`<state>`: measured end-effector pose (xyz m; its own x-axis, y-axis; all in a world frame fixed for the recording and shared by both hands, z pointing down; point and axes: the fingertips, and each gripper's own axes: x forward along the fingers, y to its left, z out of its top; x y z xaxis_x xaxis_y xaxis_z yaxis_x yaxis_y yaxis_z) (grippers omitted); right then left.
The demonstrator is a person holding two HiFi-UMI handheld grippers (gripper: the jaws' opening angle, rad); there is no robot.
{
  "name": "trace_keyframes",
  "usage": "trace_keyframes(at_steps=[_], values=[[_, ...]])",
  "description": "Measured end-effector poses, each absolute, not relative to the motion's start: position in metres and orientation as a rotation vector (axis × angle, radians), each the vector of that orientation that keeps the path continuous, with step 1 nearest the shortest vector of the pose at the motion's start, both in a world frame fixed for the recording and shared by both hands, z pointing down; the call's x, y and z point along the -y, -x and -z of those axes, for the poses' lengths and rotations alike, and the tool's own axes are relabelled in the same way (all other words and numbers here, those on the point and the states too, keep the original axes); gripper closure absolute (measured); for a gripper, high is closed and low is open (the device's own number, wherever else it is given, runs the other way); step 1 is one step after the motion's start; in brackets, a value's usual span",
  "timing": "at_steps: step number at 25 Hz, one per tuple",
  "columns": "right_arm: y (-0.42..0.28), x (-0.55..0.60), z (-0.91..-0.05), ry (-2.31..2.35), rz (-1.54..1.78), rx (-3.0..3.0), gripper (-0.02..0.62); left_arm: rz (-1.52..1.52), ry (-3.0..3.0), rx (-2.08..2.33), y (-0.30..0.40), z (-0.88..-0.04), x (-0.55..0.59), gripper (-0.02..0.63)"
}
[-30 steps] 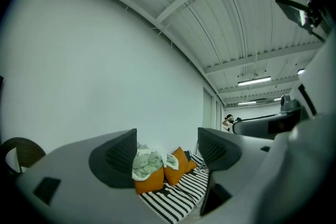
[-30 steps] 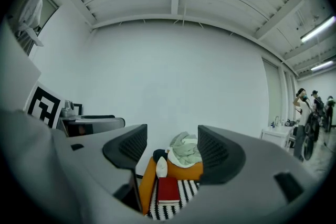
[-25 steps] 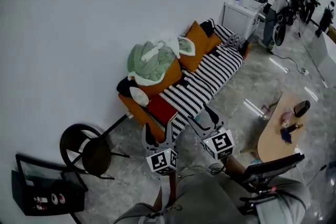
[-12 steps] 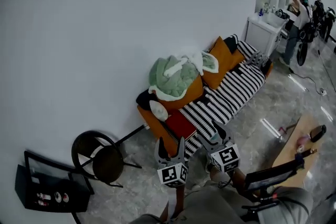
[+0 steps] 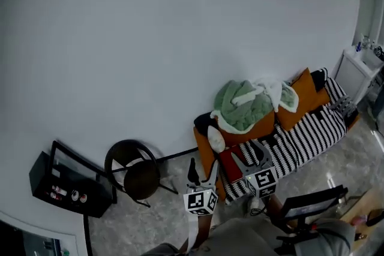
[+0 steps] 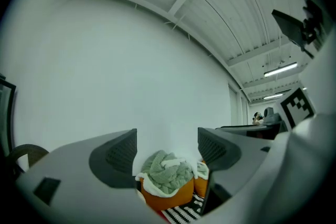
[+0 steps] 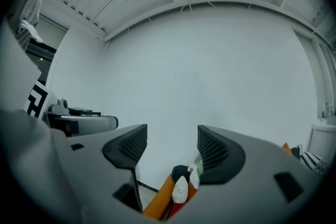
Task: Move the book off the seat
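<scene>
Presently the red book [image 5: 230, 162] is seen lying flat on the left end of the striped sofa [image 5: 312, 135], below a green blanket [image 5: 243, 106] heaped on orange cushions. The left gripper [image 5: 203, 169] is held in front of the sofa's end with its jaws spread wide and nothing grasped; through its gap only the distant blanket is framed. The right gripper [image 5: 251, 156] is held just beside the book, likewise released and empty, and no contact with the book is shown. A black round chair [image 5: 137, 172] is set against the white wall, left of the sofa.
</scene>
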<state>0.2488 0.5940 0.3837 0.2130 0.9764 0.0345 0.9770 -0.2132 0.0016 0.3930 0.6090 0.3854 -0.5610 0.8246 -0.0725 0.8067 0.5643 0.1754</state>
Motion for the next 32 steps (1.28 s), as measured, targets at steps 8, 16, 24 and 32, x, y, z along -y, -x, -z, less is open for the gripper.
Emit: trace_keyframes(at_steps=[8,16,24,32], values=[[-0.212,-0.658,-0.392,2.517,0.010,1.779,0.305,-0.180,-1.516,-2.639,-0.351,-0.385,-0.659,0.255],[-0.205,-0.677,-0.381,2.605,-0.037,1.725,0.305,-0.103,-1.573,-2.595,-0.334,-0.368,-0.674,0.255],[-0.170,-0.707,-0.354,2.566,-0.061,1.846,0.305,-0.090,-1.476,-2.614,-0.303,-0.350,-0.715,0.255],[-0.152,-0.706,-0.344,2.445,-0.038,2.030,0.305,-0.053,-1.343,-2.609,-0.307,-0.337,-0.739,0.255]])
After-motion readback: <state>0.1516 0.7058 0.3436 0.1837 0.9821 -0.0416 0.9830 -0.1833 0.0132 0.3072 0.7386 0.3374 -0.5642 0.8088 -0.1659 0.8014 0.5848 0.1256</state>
